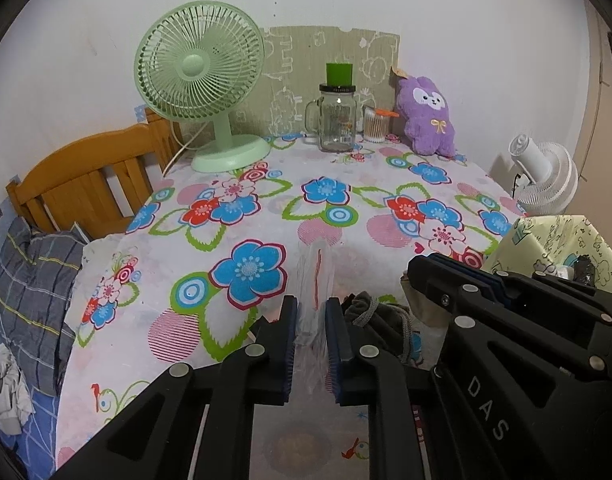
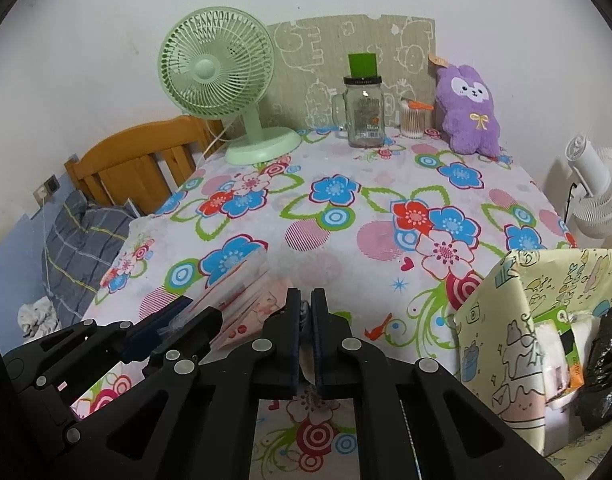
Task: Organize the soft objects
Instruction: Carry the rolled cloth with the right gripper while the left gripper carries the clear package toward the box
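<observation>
Flower-print table against a white wall, purple plush at its far right corner. Left gripper clenched on a clear plastic packet at the near edge — right gripper clenched on grey cloth.

Adjacent wrist views, angled down, sharing table

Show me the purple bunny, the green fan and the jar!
purple bunny plush (image 2: 468, 112), right wrist view, on its belly.
green fan (image 1: 197, 65), left wrist view, on its round hub.
glass jar (image 2: 364, 118), right wrist view, on its side.
</observation>
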The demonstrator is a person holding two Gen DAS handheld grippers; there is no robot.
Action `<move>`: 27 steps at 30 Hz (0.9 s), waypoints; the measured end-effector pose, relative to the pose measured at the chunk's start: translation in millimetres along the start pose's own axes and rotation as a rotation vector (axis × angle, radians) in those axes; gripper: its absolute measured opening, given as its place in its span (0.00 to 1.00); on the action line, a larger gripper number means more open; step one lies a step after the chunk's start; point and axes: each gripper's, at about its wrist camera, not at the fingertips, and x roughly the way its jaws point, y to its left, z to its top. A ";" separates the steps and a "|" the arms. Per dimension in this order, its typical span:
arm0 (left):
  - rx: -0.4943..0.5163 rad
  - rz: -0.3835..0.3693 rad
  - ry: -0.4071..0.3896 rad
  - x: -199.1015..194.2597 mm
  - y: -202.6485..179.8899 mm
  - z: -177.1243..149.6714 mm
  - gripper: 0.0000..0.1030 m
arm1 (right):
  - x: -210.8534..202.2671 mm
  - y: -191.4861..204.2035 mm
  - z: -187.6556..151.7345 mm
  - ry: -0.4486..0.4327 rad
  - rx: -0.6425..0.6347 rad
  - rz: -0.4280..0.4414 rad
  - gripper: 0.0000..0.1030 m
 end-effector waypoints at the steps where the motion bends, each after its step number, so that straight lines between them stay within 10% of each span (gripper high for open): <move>1: 0.000 0.002 -0.005 -2.5 -0.5 0.6 0.11 | -2.1 0.2 0.8 -0.004 -0.001 0.001 0.08; 27: 0.000 0.021 -0.121 -66.5 -19.2 15.3 0.11 | -74.6 -0.9 15.8 -0.117 -0.032 0.005 0.07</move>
